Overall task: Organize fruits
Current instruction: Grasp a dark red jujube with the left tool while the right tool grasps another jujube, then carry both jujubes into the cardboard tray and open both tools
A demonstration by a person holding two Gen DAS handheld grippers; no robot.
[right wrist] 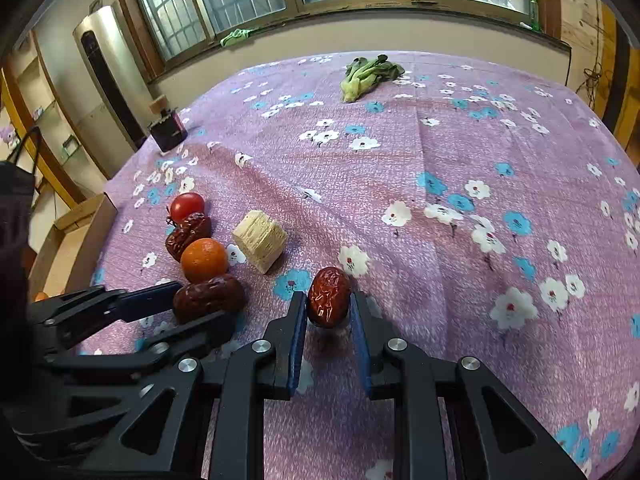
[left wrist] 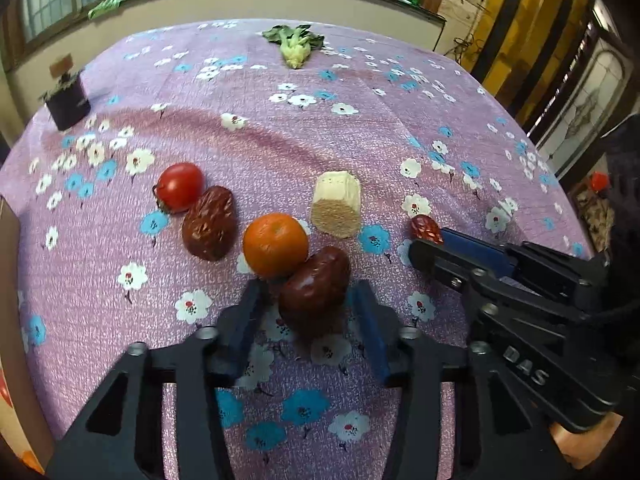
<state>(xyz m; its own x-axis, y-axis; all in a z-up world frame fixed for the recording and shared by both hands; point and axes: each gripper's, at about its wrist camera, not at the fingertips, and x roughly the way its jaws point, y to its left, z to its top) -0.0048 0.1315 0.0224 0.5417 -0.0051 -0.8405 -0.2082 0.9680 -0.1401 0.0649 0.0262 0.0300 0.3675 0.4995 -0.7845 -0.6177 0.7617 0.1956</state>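
Red tomato [right wrist: 186,205], date, orange [right wrist: 204,261] already lined up — left gripper [left wrist: 306,312] spread around another date [left wrist: 314,294], right gripper [right wrist: 329,320] pinching the last date [right wrist: 329,302].

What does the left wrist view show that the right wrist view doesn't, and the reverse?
Only the left wrist view: the yellow door frame at right.

Only the right wrist view: the tall silver standing air conditioner, and the right claw closed on the wrinkled red date.

Both: the purple floral tablecloth, red tomato, round orange fruit, pale cut cylinder, leafy green vegetable, dark potted plant, and the open left claw flanking another dark red date.
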